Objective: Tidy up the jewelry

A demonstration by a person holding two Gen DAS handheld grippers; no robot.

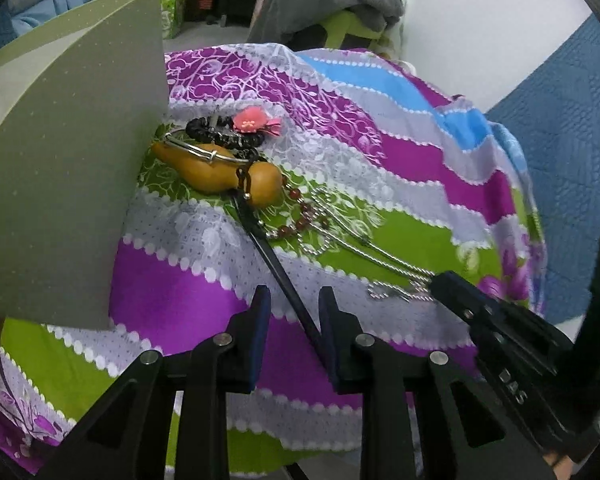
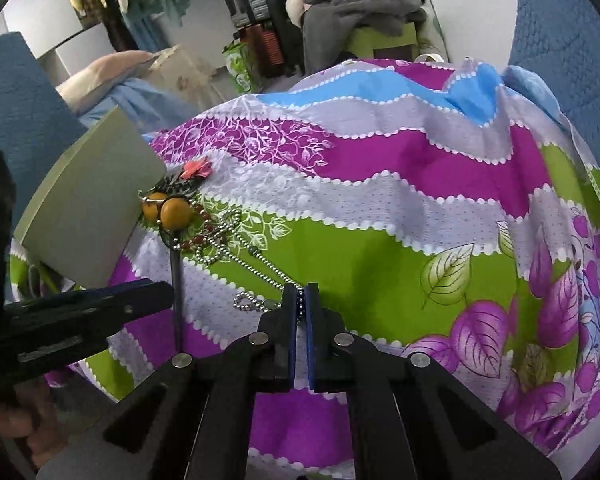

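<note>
A heap of jewelry lies on the patterned cloth [image 1: 380, 160]: an orange gourd pendant [image 1: 220, 174] with a black strap [image 1: 278, 276], a silver bangle [image 1: 204, 150], black beads [image 1: 220, 136], a pink flower clip [image 1: 254, 120], a red bead string [image 1: 300, 220] and a silver ball chain [image 1: 380, 256]. My left gripper [image 1: 294, 308] is open, its fingers astride the black strap. My right gripper [image 2: 300, 300] is shut on the silver ball chain [image 2: 260, 260], whose other end trails to the heap by the gourd [image 2: 172, 210]. The right gripper's tip also shows in the left wrist view [image 1: 452, 284].
A grey-green box [image 1: 68, 160] stands open left of the heap, its wall touching the jewelry; it also shows in the right wrist view [image 2: 88, 204]. The cloth drapes a rounded surface that falls off at the near and right edges. Blue quilt [image 1: 560, 140] and clothes lie beyond.
</note>
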